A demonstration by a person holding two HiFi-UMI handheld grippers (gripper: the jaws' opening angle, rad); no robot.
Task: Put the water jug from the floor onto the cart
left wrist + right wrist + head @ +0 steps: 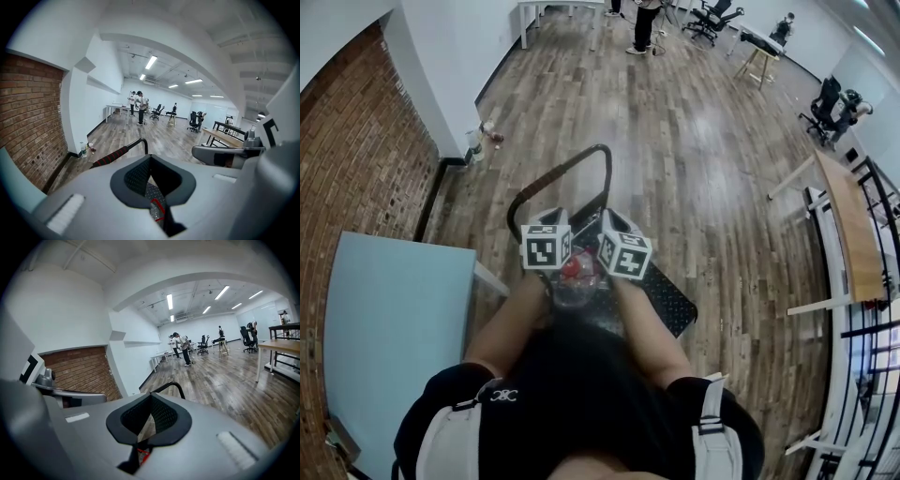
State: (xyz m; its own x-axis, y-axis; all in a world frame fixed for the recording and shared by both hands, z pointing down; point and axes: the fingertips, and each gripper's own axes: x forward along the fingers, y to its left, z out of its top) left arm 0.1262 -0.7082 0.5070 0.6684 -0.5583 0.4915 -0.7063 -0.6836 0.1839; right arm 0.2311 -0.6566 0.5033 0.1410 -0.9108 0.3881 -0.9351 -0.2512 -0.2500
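Observation:
The water jug [573, 289] is clear with a red cap [572, 267]. In the head view it hangs between my two grippers, over the near end of the black cart deck [677, 306]. My left gripper [558, 267] and right gripper [605, 272] sit close side by side under their marker cubes. Both are shut, and a thin red strap of the jug top shows at each pinch point. The left gripper [159, 213] shows that strap over the cart's diamond plate [151, 194]. The right gripper [140, 453] shows it too. The cart's handle [581, 159] stands just ahead.
A light blue table [394, 319] stands at my left against a brick wall [356, 159]. Small bottles [478, 141] sit by the white wall corner. A wooden desk [848, 225] and black railings line the right side. People [647, 23] and office chairs [712, 19] are far off.

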